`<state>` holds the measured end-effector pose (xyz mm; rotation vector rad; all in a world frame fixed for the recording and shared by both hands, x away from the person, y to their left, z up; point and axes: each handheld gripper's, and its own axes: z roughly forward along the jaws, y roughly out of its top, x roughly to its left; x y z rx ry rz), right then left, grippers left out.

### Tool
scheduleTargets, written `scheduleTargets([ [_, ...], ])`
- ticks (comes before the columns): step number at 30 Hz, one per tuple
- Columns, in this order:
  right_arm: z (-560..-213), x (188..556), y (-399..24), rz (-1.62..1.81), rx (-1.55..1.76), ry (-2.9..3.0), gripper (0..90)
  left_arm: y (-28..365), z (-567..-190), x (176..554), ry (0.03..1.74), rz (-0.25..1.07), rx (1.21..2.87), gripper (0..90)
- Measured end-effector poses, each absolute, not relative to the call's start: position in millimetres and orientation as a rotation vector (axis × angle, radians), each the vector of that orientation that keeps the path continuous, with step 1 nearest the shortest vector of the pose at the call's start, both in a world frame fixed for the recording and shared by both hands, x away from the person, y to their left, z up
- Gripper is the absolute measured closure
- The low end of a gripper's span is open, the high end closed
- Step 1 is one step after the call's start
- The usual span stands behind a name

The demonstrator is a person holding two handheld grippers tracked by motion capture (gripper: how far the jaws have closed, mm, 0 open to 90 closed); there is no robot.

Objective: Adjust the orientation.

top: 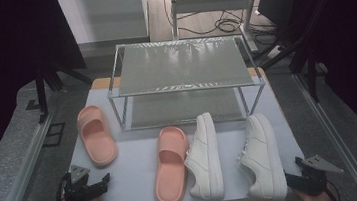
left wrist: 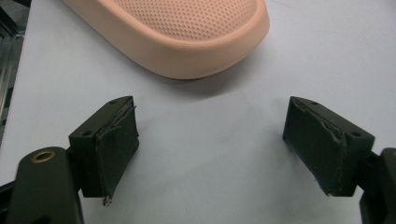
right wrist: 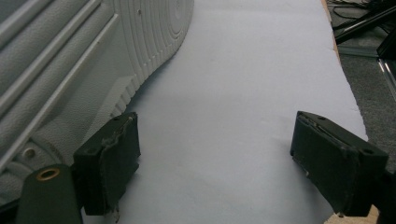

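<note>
Both grippers, left (top: 102, 181) and right (top: 295, 181), sit wide open and empty at the near edge, each just behind a shoe: pink slide (top: 96, 135) and white sneaker (top: 262, 154), lengthwise ahead.

— The pink slide (left wrist: 187, 37) is seen as matt, foam-like, its footbed finely dimpled.
— The white sneaker (right wrist: 70, 70) appears grained like leather, with a ribbed rubbery sole; the rack (top: 178, 65) is perhaps metal, its shelves textured.
</note>
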<state>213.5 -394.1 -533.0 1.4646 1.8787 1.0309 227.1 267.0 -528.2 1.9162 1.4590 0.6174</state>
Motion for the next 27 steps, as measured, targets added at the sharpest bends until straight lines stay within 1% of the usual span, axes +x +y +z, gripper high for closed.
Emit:
scheduleTargets([
  [16,-533.9,212.8,-394.4,1.033,1.45,1.881,15.6,268.3,-527.2,227.5,1.45,0.606,1.928,18.1],
  [27,-535.6,211.6,-394.3,1.045,1.441,1.867,15.6,269.5,-522.4,227.0,1.436,0.565,1.927,20.1],
])
